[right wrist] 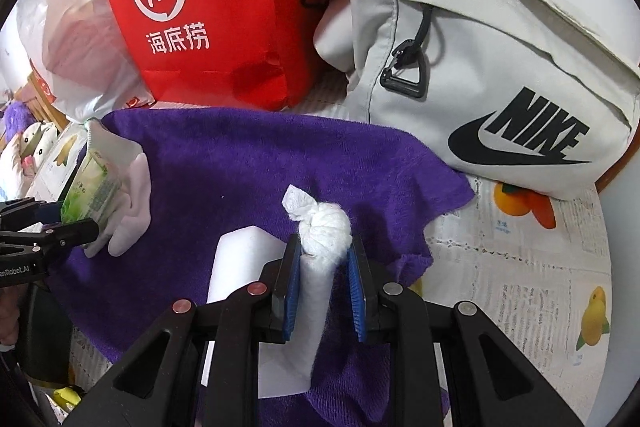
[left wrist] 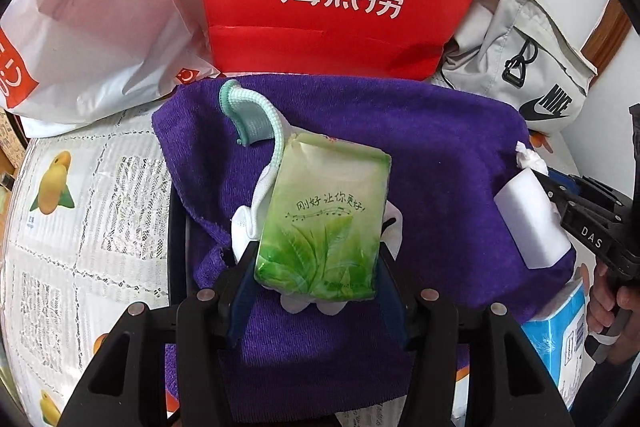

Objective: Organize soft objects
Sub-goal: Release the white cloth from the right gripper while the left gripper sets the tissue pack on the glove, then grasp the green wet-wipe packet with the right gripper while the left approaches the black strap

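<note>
The left hand-held gripper (left wrist: 318, 267) clamps a glossy green tissue pack (left wrist: 324, 215) over a fuzzy purple towel (left wrist: 440, 155); the right hand-held gripper (right wrist: 323, 259) pinches a knotted white paper roll (right wrist: 324, 231), a smooth white block (right wrist: 240, 267) just left of it.

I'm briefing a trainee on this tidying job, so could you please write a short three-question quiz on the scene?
1. True or false: the left gripper holds a green tissue pack.
2. What does the right gripper clamp? A) a sock B) a twisted white roll C) a blue box
3. What colour is the towel under both grippers?

Key: 1 true. 2 B, the white roll. 3 purple.
</note>
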Demonstrator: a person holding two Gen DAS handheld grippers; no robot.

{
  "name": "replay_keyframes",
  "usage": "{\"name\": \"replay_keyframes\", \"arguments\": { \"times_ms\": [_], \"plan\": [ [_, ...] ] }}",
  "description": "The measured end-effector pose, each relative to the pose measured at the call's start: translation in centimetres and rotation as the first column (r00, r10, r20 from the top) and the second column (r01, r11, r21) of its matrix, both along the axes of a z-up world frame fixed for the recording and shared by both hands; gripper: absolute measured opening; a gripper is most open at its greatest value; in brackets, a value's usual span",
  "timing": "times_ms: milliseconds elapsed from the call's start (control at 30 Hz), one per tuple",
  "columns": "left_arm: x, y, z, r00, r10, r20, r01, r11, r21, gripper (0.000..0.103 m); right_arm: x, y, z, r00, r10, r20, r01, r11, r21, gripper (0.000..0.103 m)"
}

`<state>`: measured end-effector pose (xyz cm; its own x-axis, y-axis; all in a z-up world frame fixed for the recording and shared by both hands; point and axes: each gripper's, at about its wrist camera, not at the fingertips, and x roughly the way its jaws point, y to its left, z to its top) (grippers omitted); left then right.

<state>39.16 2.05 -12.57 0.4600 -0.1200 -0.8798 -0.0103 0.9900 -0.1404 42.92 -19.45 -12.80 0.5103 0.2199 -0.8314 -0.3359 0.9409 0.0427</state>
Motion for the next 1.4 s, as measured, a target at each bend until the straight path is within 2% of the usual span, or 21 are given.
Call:
{"name": "replay_keyframes", "arguments": {
  "times_ms": [167, 200, 267, 300, 333, 367, 633, 800, 1133, 1400],
  "plan": [
    [0.0, 0.3, 0.1, 1.0, -0.004, -0.007, 0.004, 1.0, -0.014, 0.053, 0.0, -0.1, -0.2, 1.0, 0.006, 0.004, -0.006, 1.0, -0.001, 0.024],
    [0.0, 0.4, 0.2, 1.0, -0.002, -0.009, 0.001, 1.0, -0.019, 0.054, -0.1, 0.0, -0.1, 1.0, 0.013, 0.01, -0.013, 1.0, -0.006, 0.028],
    [-0.1, 0.8, 0.5, 1.0, 0.001, -0.007, -0.001, 0.999, -0.051, 0.061, -0.2, -0.1, 0.1, 1.0, 0.022, 0.021, -0.022, 1.0, -0.013, 0.043],
    [-0.2, 1.0, 0.7, 1.0, 0.001, -0.001, -0.001, 0.997, -0.078, 0.067, -0.3, -0.1, 0.3, 0.999, 0.023, 0.03, -0.023, 1.0, -0.014, 0.057],
    [-0.3, 1.2, 0.9, 1.0, 0.0, 0.002, 0.0, 0.996, -0.092, 0.069, -0.5, -0.2, 0.7, 0.999, 0.021, 0.047, -0.02, 1.0, -0.014, 0.065],
    [-0.4, 1.3, 1.1, 1.0, 0.001, 0.004, 0.0, 0.995, -0.096, 0.07, -0.7, -0.2, 1.0, 0.998, 0.02, 0.063, -0.019, 1.0, -0.01, 0.066],
    [-2.6, 1.9, 3.7, 0.999, 0.024, 0.036, -0.022, 0.998, -0.059, 0.07, -2.7, -0.5, 3.9, 0.994, 0.013, 0.106, -0.014, 1.0, 0.013, 0.066],
    [-4.8, 2.4, 5.4, 0.997, 0.042, 0.066, -0.039, 0.998, -0.046, 0.07, -5.4, -1.1, 5.8, 0.992, -0.003, 0.123, -0.003, 0.999, 0.045, 0.066],
    [-12.3, 1.5, 7.7, 0.991, 0.008, 0.134, -0.004, 0.999, -0.034, 0.07, -14.5, -1.5, 8.7, 0.99, -0.02, 0.141, 0.0, 0.991, 0.137, 0.066],
    [-18.2, 2.0, 7.4, 0.992, 0.04, 0.123, -0.029, 0.996, -0.084, 0.07, -22.7, -0.6, 7.4, 0.997, 0.001, 0.081, -0.013, 0.988, 0.152, 0.067]
  ]
}}
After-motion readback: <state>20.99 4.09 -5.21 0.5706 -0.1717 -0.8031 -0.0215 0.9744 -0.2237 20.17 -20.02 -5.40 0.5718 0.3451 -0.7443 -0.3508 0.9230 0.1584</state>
